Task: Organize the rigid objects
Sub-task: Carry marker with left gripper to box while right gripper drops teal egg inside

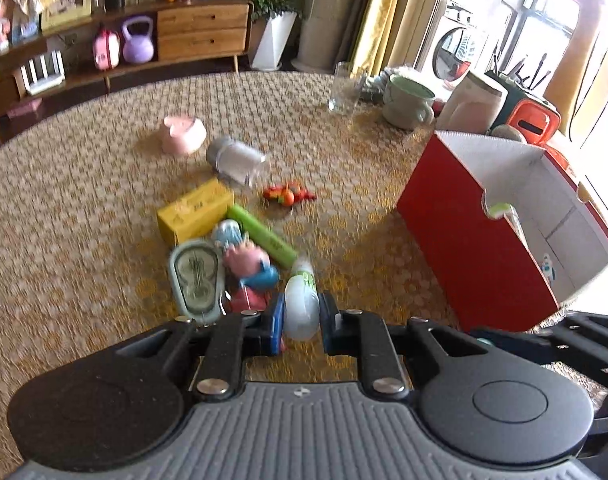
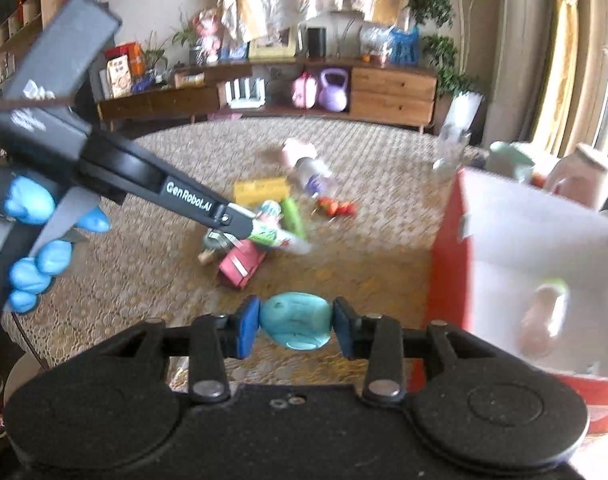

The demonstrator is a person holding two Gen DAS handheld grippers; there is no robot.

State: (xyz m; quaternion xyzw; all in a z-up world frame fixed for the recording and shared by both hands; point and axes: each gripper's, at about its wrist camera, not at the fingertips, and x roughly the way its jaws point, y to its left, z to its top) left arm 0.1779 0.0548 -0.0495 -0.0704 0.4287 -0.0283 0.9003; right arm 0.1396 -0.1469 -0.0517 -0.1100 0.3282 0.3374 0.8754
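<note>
In the left wrist view, my left gripper (image 1: 301,320) is shut on a small white bottle with green print (image 1: 301,300), held just above the table. Seen from the right wrist camera, that left gripper (image 2: 259,230) carries the bottle (image 2: 283,239) over the toy pile, with a blue-gloved hand (image 2: 35,256) on its handle. My right gripper (image 2: 295,326) is shut on a rounded turquoise object (image 2: 295,324). A red box with a white inside (image 1: 472,240) stands open to the right (image 2: 444,248), with a pale bottle (image 2: 544,316) lying in it.
On the woven table mat (image 1: 83,200) lie a yellow box (image 1: 195,212), green tube (image 1: 261,234), pig figure (image 1: 247,260), grey-green case (image 1: 195,280), clear jar (image 1: 237,160), pink item (image 1: 183,134) and toy fruit (image 1: 289,194). A glass (image 1: 344,88), mug (image 1: 408,102) and kettle (image 1: 472,104) stand behind the box.
</note>
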